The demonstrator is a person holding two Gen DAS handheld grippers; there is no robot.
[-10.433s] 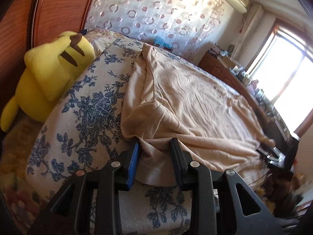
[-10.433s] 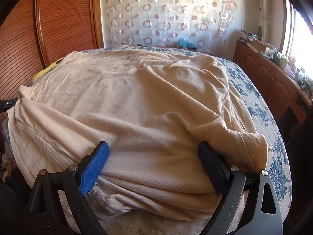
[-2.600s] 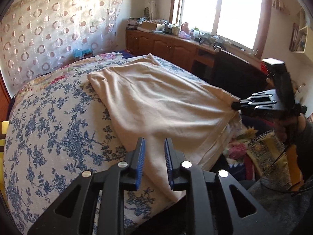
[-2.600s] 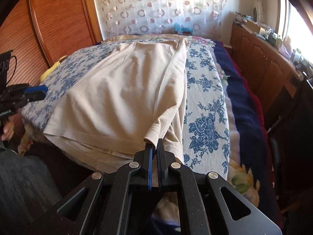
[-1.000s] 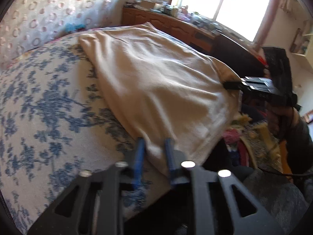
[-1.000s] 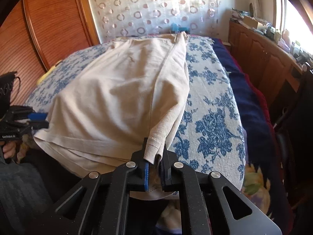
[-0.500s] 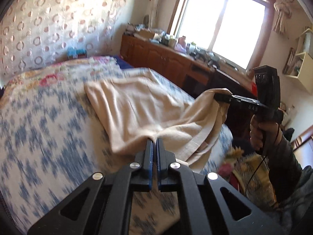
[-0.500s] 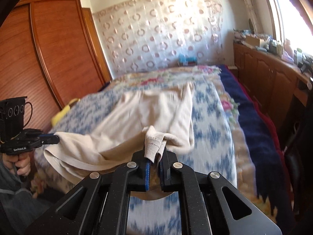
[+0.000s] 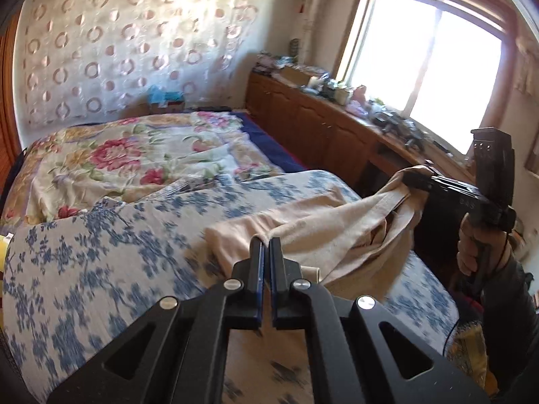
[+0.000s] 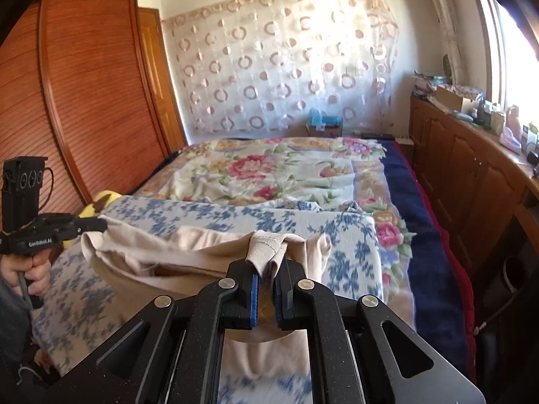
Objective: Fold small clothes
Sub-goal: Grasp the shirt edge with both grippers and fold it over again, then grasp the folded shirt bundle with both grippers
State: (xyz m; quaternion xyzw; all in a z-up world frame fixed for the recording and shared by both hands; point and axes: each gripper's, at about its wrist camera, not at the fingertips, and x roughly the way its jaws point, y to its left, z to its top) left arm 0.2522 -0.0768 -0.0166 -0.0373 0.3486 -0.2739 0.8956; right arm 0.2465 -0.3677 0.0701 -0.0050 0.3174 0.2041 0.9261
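Note:
A beige garment (image 9: 313,225) hangs slack between my two grippers above the blue-flowered bed cover (image 9: 101,245). My left gripper (image 9: 265,245) is shut on one corner of it. It also shows at the left of the right wrist view (image 10: 97,224). My right gripper (image 10: 265,271) is shut on the hemmed opposite corner (image 10: 266,249). It also shows at the right of the left wrist view (image 9: 409,176). The cloth (image 10: 188,252) sags and bunches in the middle, its lower part resting on the bed.
A floral quilt (image 10: 269,171) covers the far half of the bed. A wooden cabinet (image 9: 323,128) with clutter runs under the window. A wooden wardrobe (image 10: 84,101) stands at the left, with a yellow plush toy (image 10: 101,202) beside the bed.
Both grippers have lifted their corners and pulled the garment up off the bed toward the near edge. The left gripper, open a second ago, is now shut on the cloth.

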